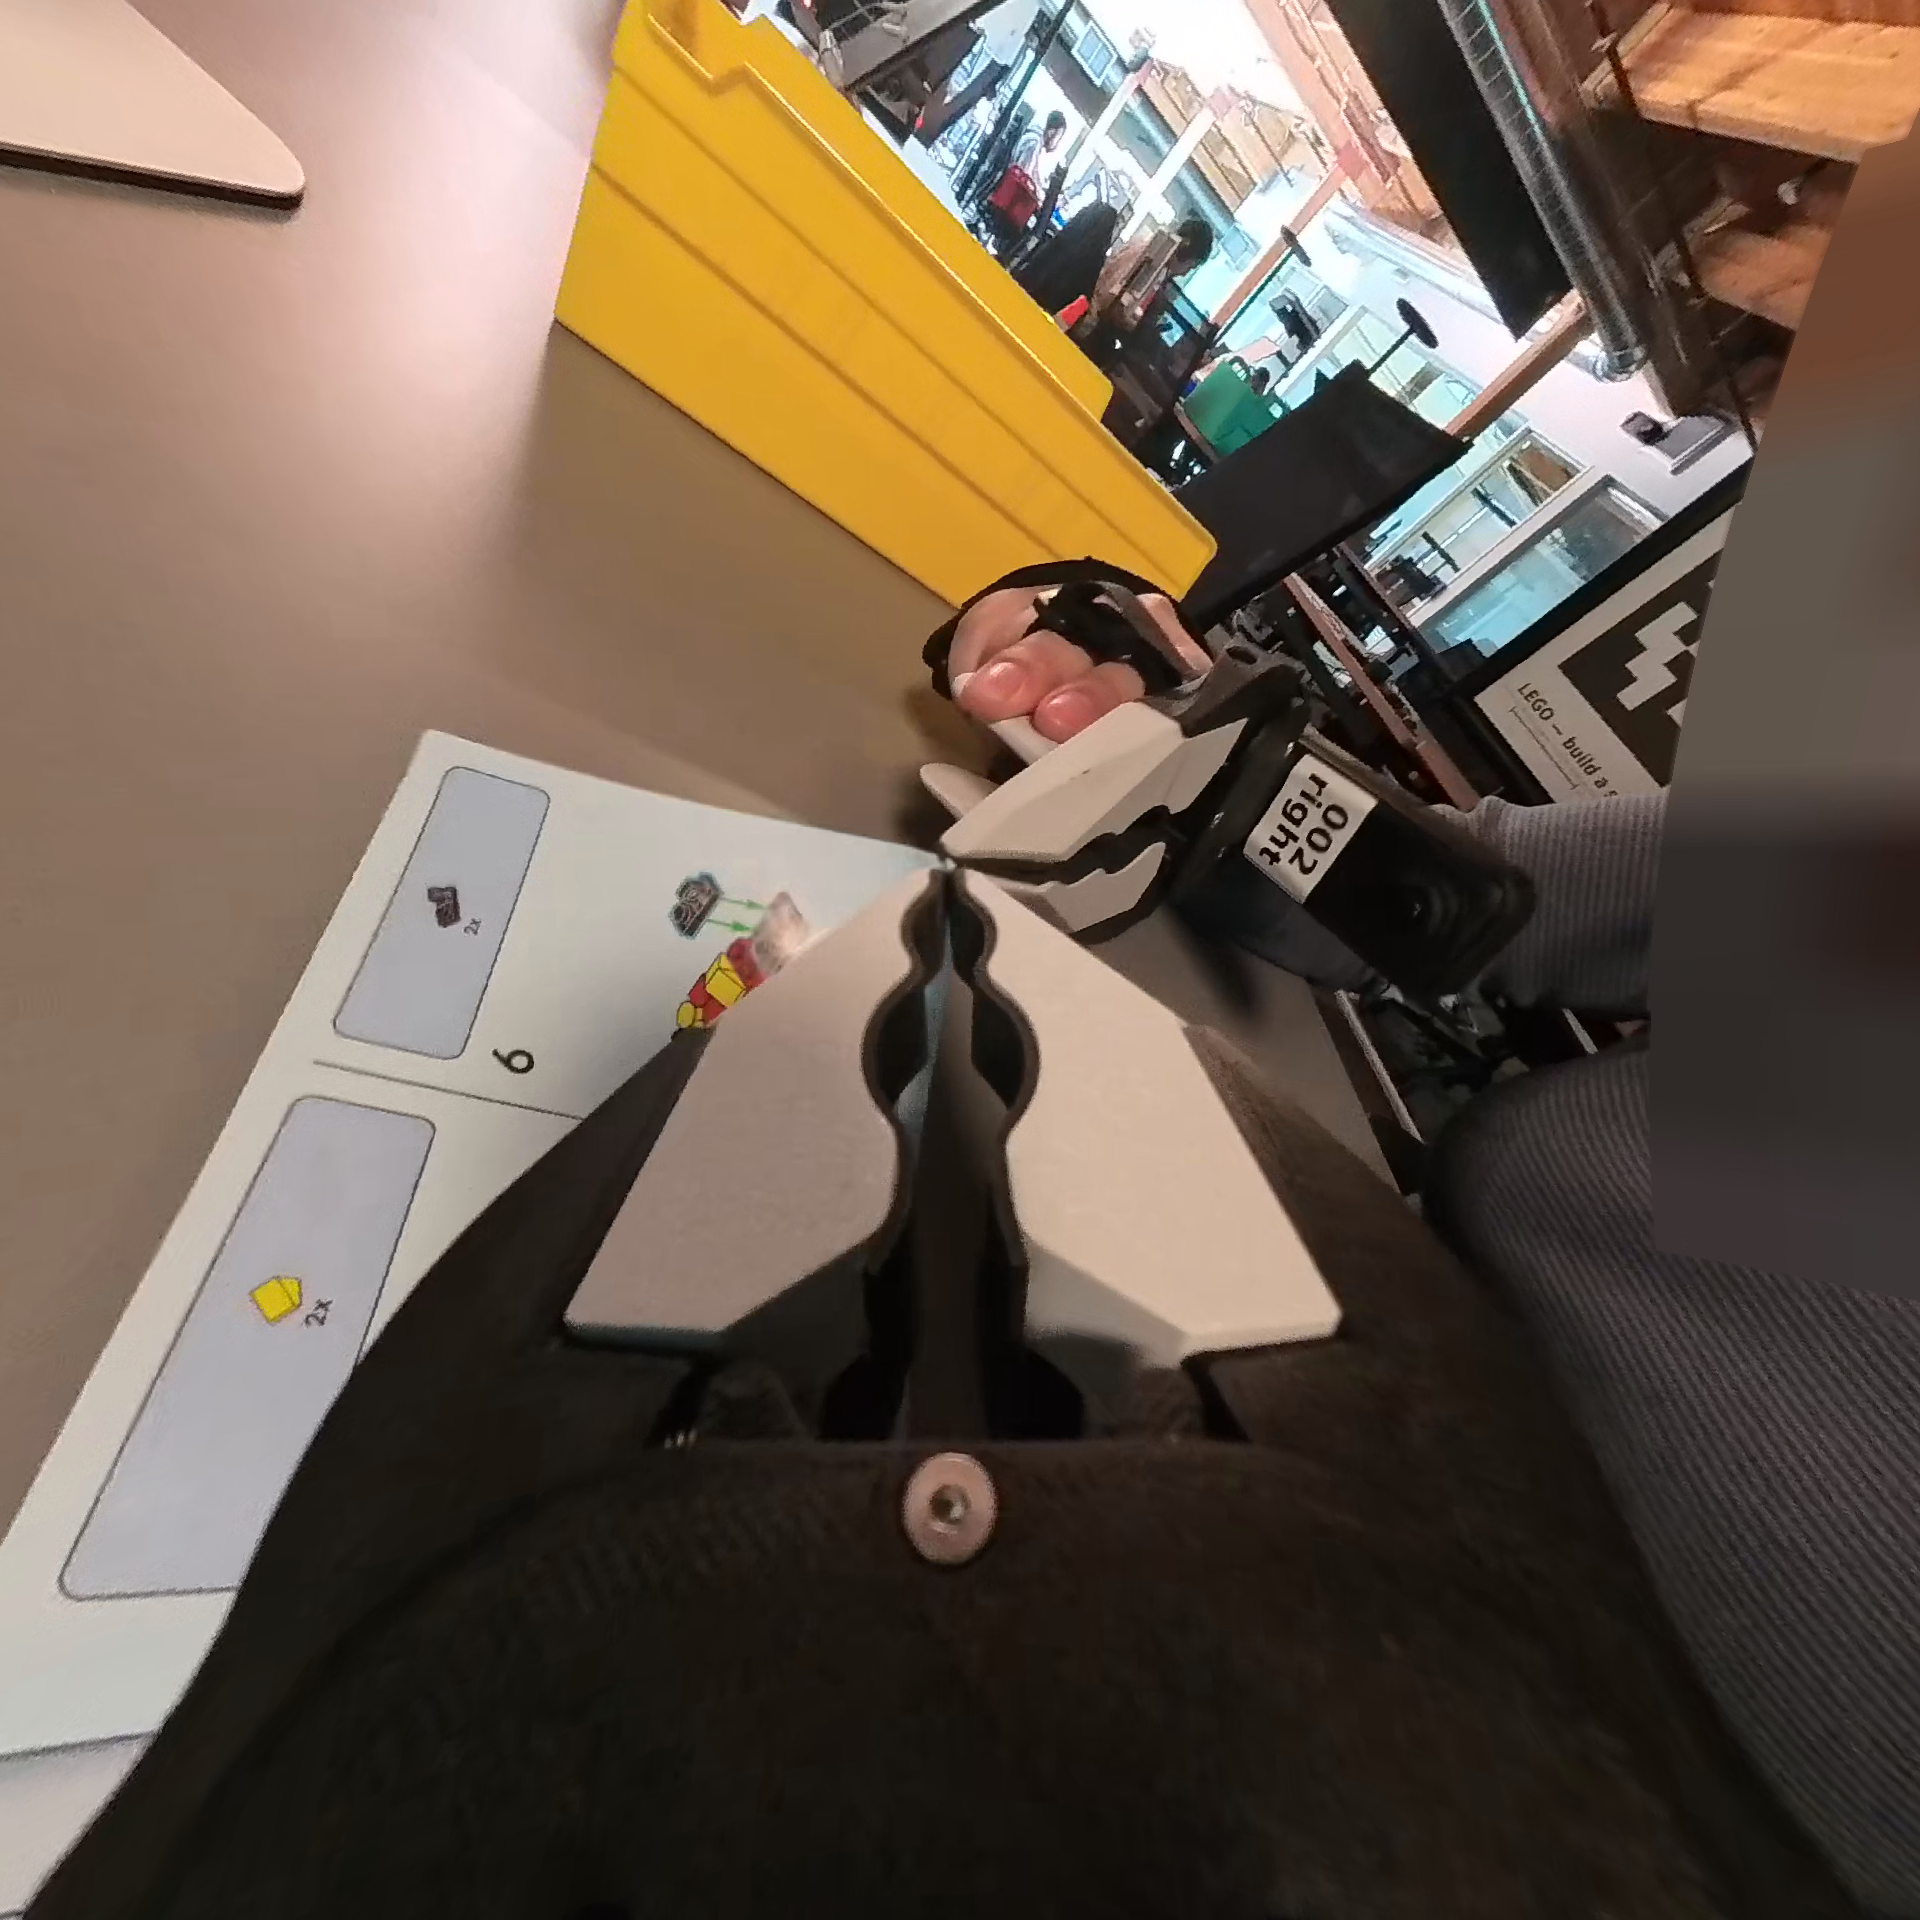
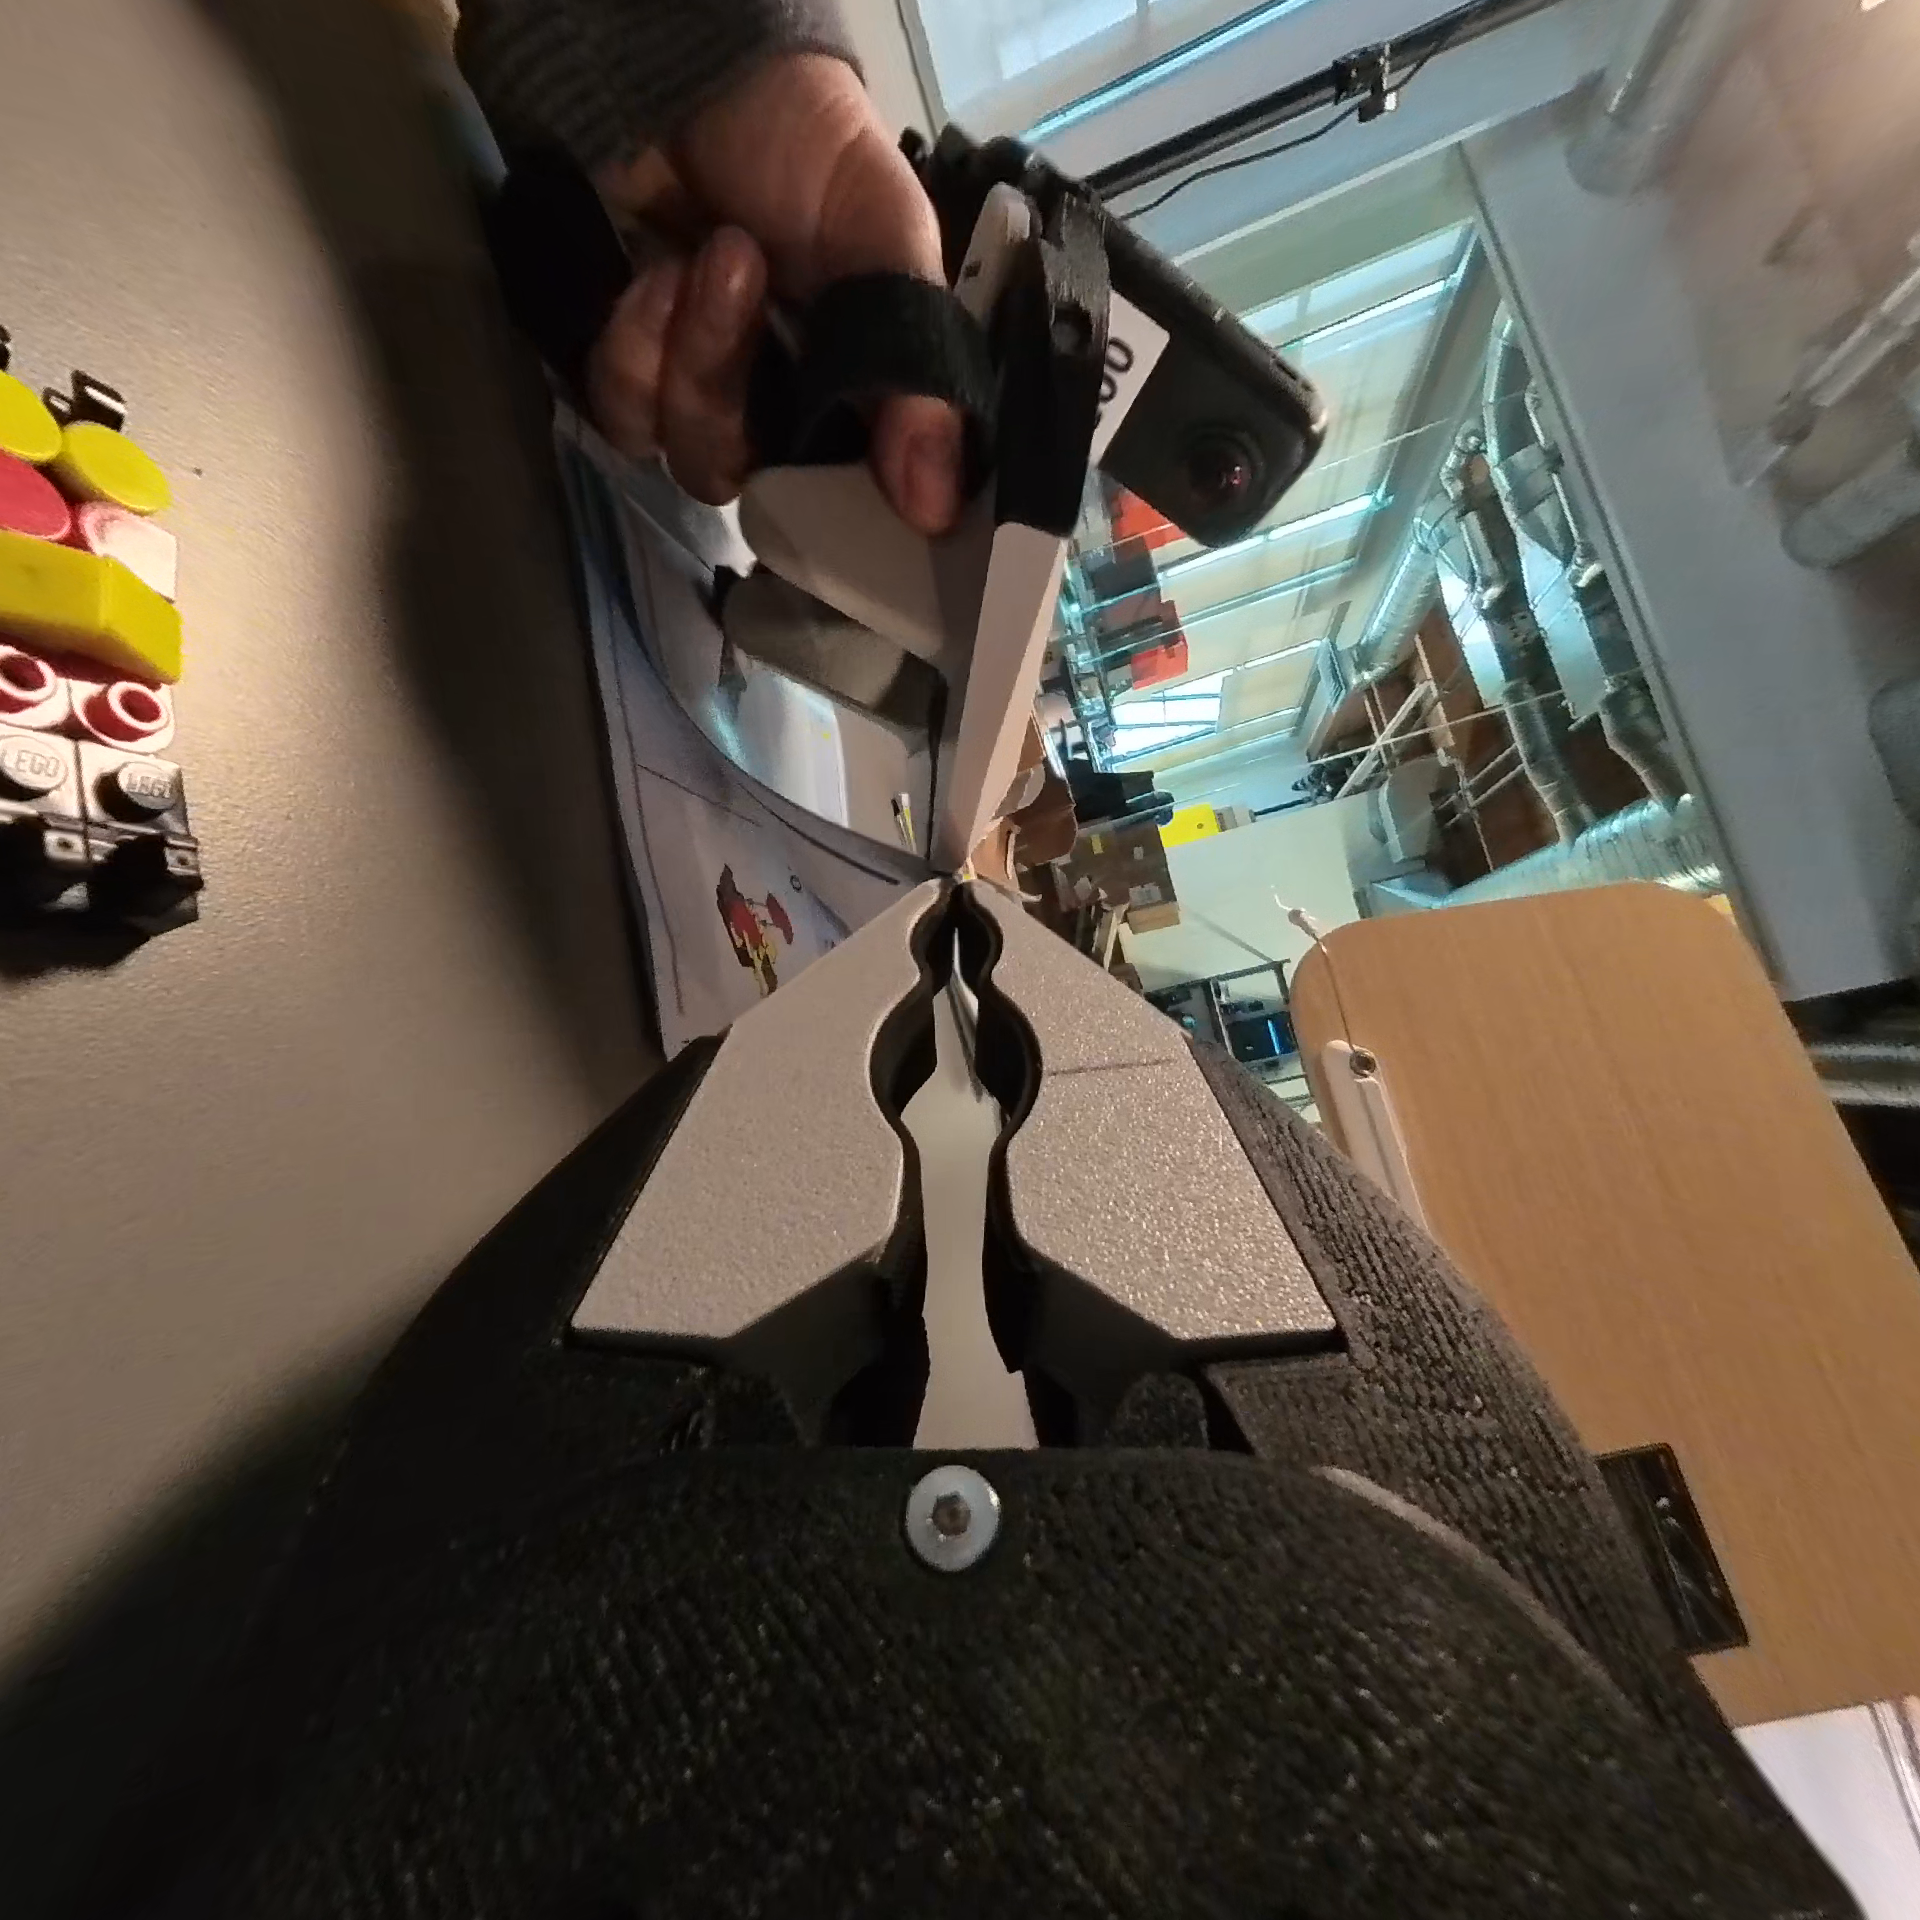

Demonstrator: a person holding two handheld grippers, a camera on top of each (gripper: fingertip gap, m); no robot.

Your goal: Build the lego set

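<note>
My left gripper (image 1: 945,883) is shut, with its tips above the edge of the instruction sheet (image 1: 343,1195). My right gripper (image 1: 954,847) is also shut and meets it tip to tip. The right wrist view shows the same: my right gripper (image 2: 951,888) is shut, with the left gripper (image 2: 940,857) pointing down onto its tips. I see no brick between either pair of fingers. A small lego assembly (image 2: 94,644) of yellow, red, white and black bricks lies on the grey table at the far left, apart from both grippers. The instruction sheet (image 2: 748,831) lies behind the tips.
A yellow bin (image 1: 831,343) stands at the back of the table. The rounded corner of a flat grey thing (image 1: 156,125) lies at the far left. A light wooden board (image 2: 1558,1247) is to the right. A person's hands (image 1: 1029,675) (image 2: 790,260) hold the grippers. Both grippers' tips are close together, under 4 cm apart.
</note>
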